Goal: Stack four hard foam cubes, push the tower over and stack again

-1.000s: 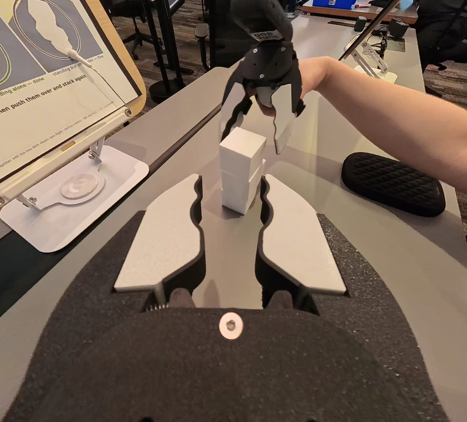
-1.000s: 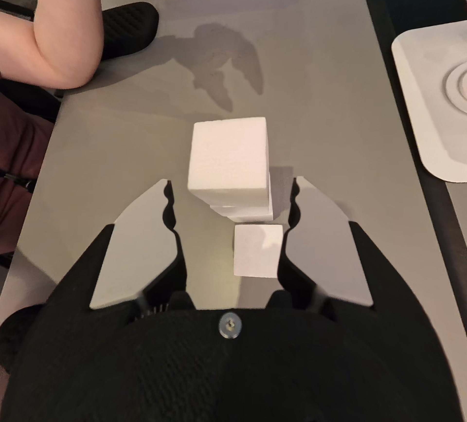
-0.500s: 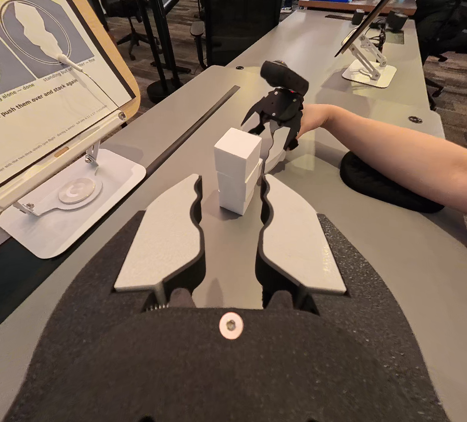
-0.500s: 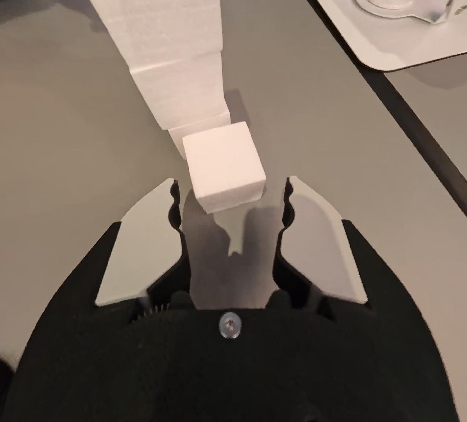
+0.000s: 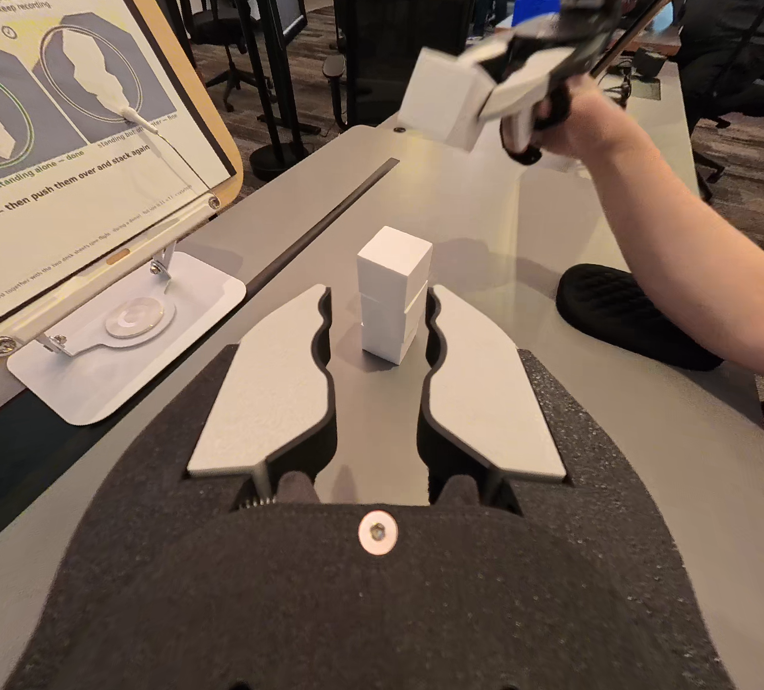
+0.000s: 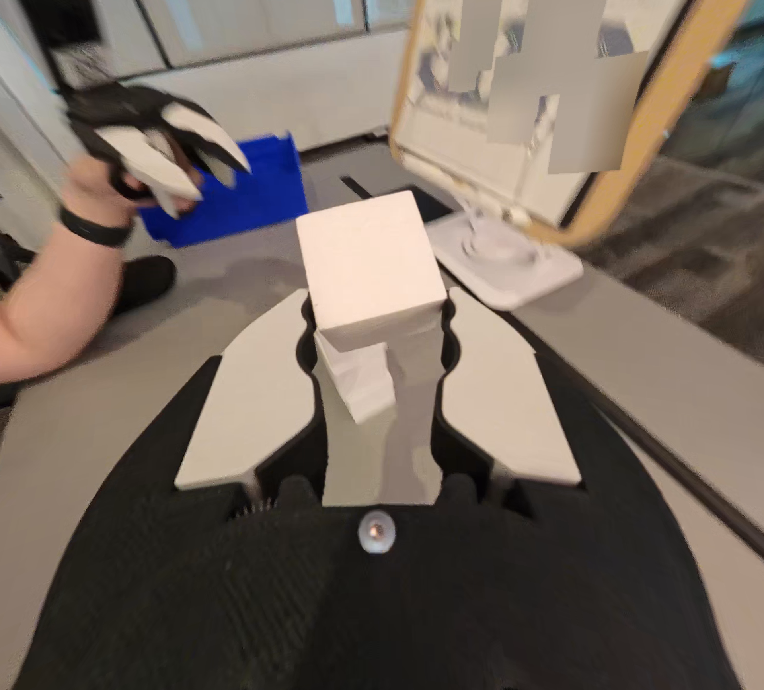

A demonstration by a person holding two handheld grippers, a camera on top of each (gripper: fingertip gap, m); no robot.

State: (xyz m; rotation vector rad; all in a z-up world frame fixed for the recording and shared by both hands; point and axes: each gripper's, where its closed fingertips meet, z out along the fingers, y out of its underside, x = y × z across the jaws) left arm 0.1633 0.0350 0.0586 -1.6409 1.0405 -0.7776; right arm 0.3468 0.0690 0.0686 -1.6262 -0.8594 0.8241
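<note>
Three white cubes (image 5: 392, 294) stand stacked on the tabletop (image 5: 475, 215), the right hand-held gripper (image 6: 374, 298) clamps the fourth cube (image 6: 368, 269) above, left hand-held gripper (image 5: 376, 323) apart and empty.

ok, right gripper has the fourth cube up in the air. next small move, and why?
Probably carry the cube across until it is over the stack, then lower. The right gripper is shut on it, high and off to one side; three cubes stand slightly uneven, and the left gripper is open and empty.
</note>
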